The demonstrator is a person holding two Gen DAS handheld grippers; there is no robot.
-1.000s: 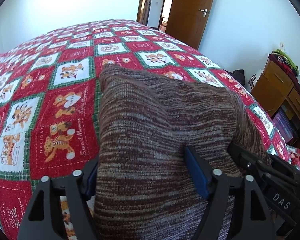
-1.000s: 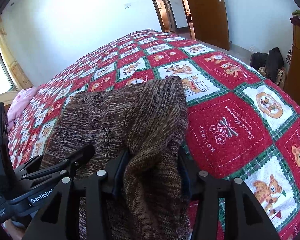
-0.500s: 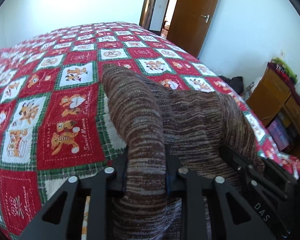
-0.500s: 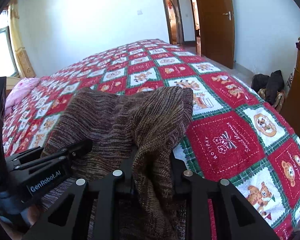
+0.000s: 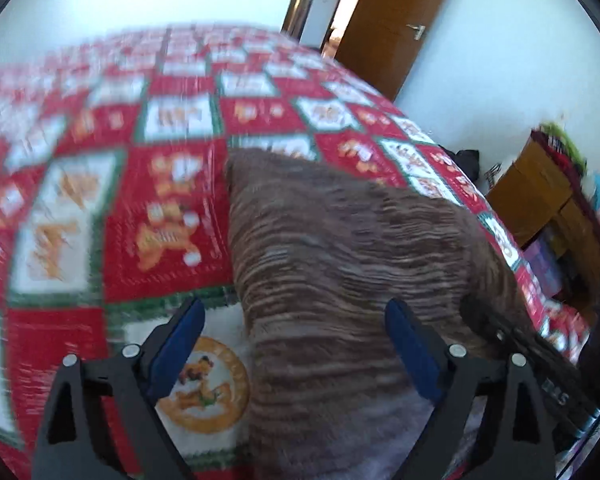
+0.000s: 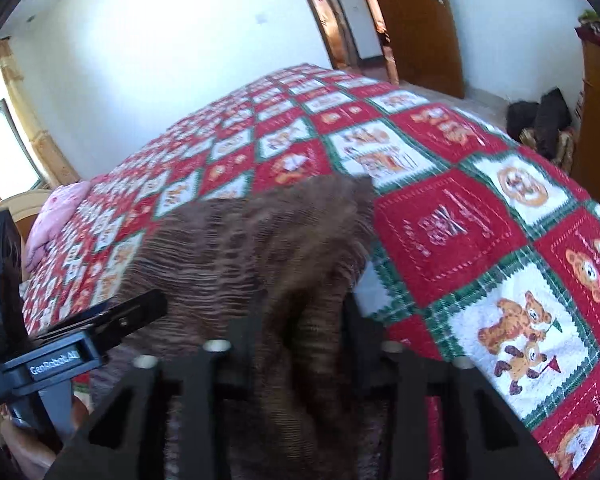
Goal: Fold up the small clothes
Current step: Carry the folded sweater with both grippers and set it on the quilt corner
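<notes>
One bed quilt, red, white and green checks, fills both views. On it lies one brown knit garment, its long axis running from the near edge away toward the far wall. Two grippers work at its near end. The left gripper has jaws opening wide, the cloth between but clear of the blue pads. The right gripper is opening too; whether its fingers touch the fold between them, I cannot tell.
</notes>
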